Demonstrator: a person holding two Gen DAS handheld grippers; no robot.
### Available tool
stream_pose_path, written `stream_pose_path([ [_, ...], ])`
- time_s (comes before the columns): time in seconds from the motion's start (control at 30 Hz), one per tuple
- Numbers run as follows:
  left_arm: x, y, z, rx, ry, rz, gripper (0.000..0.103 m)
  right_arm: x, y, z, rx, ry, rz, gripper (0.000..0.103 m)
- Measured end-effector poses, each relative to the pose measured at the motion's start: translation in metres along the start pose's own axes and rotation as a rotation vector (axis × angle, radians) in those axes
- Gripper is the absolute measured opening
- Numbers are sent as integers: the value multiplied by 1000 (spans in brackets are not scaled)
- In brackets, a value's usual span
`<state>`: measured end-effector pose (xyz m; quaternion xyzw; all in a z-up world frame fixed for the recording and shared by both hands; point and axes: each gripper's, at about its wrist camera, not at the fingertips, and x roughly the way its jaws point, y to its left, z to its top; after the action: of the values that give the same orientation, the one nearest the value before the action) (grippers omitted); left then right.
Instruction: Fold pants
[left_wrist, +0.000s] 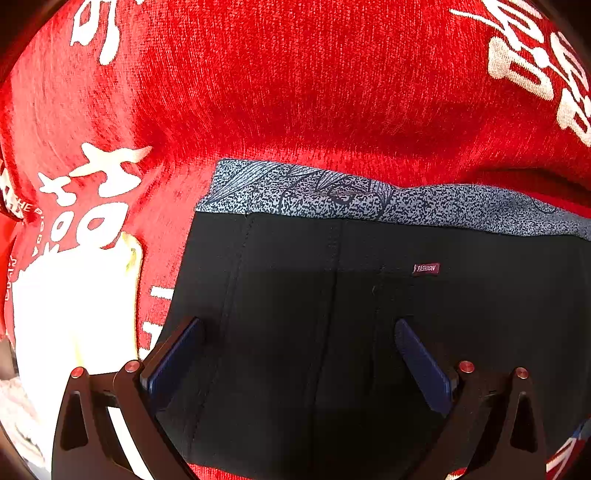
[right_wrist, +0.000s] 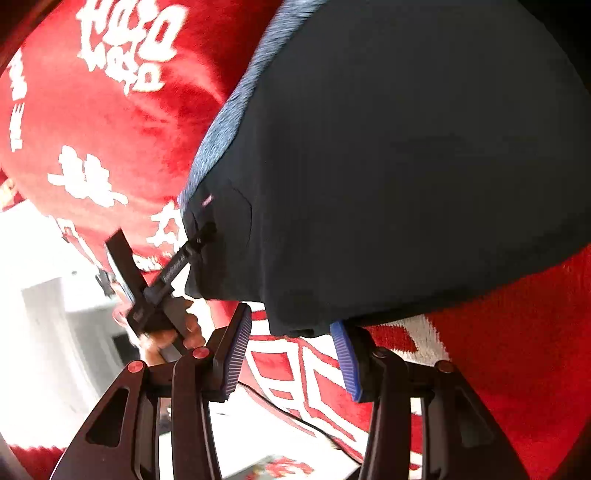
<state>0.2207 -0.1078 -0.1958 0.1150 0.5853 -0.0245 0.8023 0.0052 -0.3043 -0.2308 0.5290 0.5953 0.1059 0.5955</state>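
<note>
Black pants (left_wrist: 369, 314) with a speckled blue-grey waistband (left_wrist: 332, 195) and a small "FASHION" tag (left_wrist: 426, 268) lie flat on a red blanket (left_wrist: 295, 92). My left gripper (left_wrist: 299, 328) is open and empty, its blue-padded fingers spread just over the black fabric below the waistband. In the right wrist view the pants (right_wrist: 406, 166) fill the upper right. My right gripper (right_wrist: 295, 325) is open, its fingers either side of the pants' near edge. The left gripper (right_wrist: 162, 280), held in a hand, shows at the pants' corner.
The red blanket (right_wrist: 110, 129) carries large white characters. Its edge drops off at the left, where a bright white floor area (right_wrist: 37, 295) and pale furniture show. A thin dark cable (right_wrist: 295, 417) crosses the blanket near my right gripper.
</note>
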Motion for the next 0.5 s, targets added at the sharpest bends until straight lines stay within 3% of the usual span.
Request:
stream_pose_path([
  [0.03, 1, 1, 0, 3, 1, -2, 103, 0, 3, 2, 1, 4, -16, 47],
  [0.1, 1, 2, 1, 13, 1, -6, 103, -5, 19, 3, -80, -24, -86, 18],
  [0.13, 2, 3, 1, 17, 0, -8, 103, -6, 28, 1, -126, -35, -117, 13],
  [0.27, 5, 6, 0, 35, -17, -20, 103, -5, 22, -19, -146, -63, -189, 10],
  [0.37, 5, 7, -2, 41, -32, -22, 103, -5, 7, -26, -105, -66, -164, 9],
  [0.5, 3, 4, 1, 33, -5, 7, 103, -10, 26, -31, -198, -12, -243, 10],
])
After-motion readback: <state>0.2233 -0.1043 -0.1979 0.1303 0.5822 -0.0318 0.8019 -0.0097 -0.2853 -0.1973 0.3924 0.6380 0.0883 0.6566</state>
